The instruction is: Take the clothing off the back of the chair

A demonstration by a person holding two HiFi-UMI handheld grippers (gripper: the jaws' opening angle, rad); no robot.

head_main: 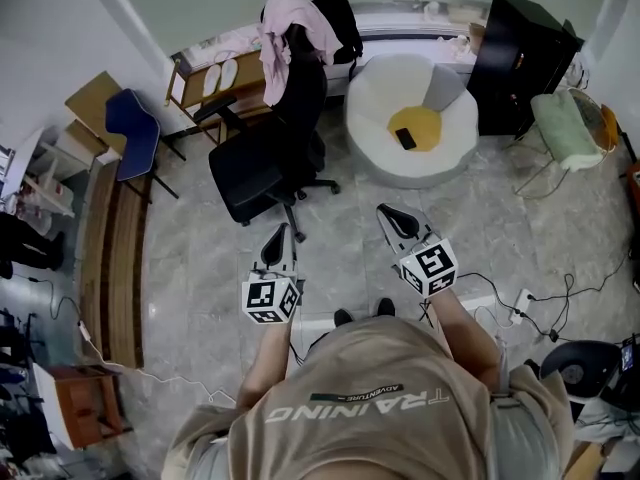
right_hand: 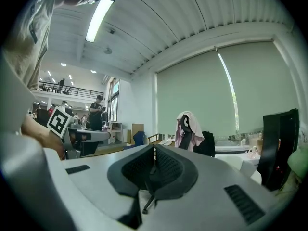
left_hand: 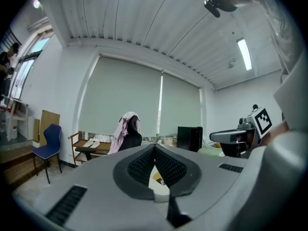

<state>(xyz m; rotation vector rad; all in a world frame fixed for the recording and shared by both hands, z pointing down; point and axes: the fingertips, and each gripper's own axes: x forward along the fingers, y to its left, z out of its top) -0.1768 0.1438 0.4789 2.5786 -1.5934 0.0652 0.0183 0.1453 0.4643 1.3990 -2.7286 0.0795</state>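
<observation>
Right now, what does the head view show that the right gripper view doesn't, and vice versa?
Only the head view shows the round yellow cushion with a flat black item on it. Only the right gripper view shows the long ceiling strip light and distant people. Both show the pink garment draped on the black office chair.

Pale pink clothing on a black office chair; blue side chair; white round seat with yellow cushion; black cabinet; grey veined floor tiles. Left gripper and right gripper: grey bodies, black pads, black-and-white square-marker cubes. Person's shirt: tan, white lettering.
</observation>
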